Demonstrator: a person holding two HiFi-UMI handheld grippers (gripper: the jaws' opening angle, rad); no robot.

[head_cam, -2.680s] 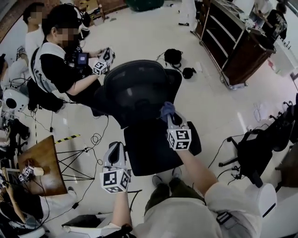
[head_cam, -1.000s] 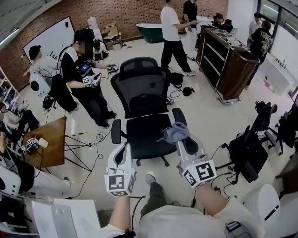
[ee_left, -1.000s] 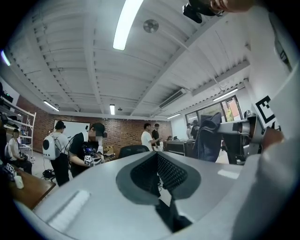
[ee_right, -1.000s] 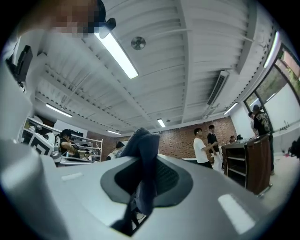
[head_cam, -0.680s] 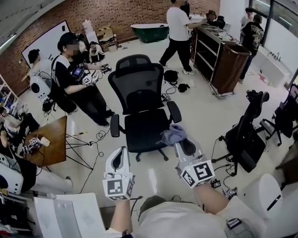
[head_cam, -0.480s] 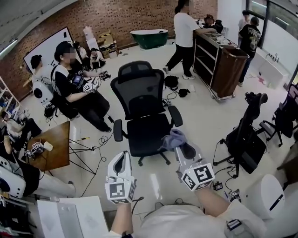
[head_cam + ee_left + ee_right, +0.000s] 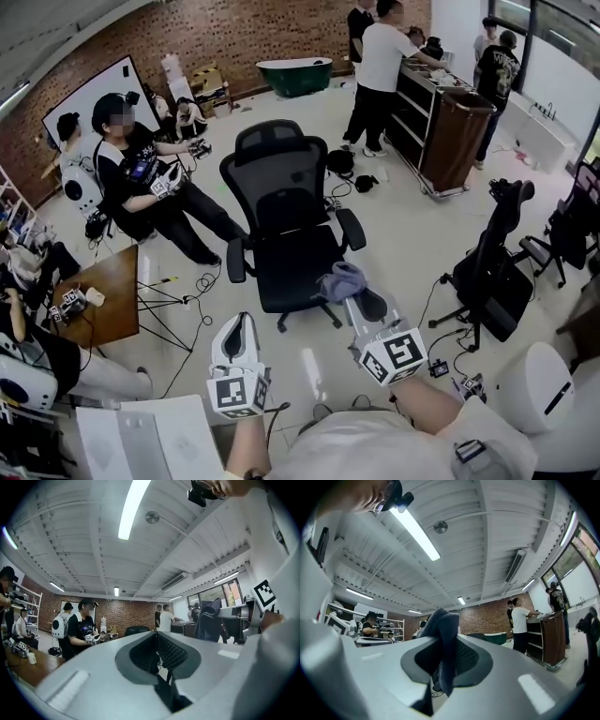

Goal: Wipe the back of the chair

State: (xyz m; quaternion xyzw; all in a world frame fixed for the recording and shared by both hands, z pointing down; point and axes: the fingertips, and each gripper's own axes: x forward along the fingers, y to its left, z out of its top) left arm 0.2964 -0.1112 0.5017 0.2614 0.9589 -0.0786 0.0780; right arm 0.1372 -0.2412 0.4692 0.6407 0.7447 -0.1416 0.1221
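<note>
Chair [image 7: 281,202] farther off than before, cloth [image 7: 339,279] in right hand-held gripper [image 7: 351,298].

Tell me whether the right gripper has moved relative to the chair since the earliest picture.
Yes. The right gripper, shut on the cloth, has pulled back from the backrest of the chair toward the person.

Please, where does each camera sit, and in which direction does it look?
Head view: on the person's head, looking down at the chair; forearms, left gripper and right gripper show.
Left gripper view: on the left gripper, tilted up to the ceiling; shut empty jaws, the person's white shirt.
Right gripper view: on the right gripper, tilted up; jaws hold the cloth.
Shared: both gripper views show the brick wall.
</note>
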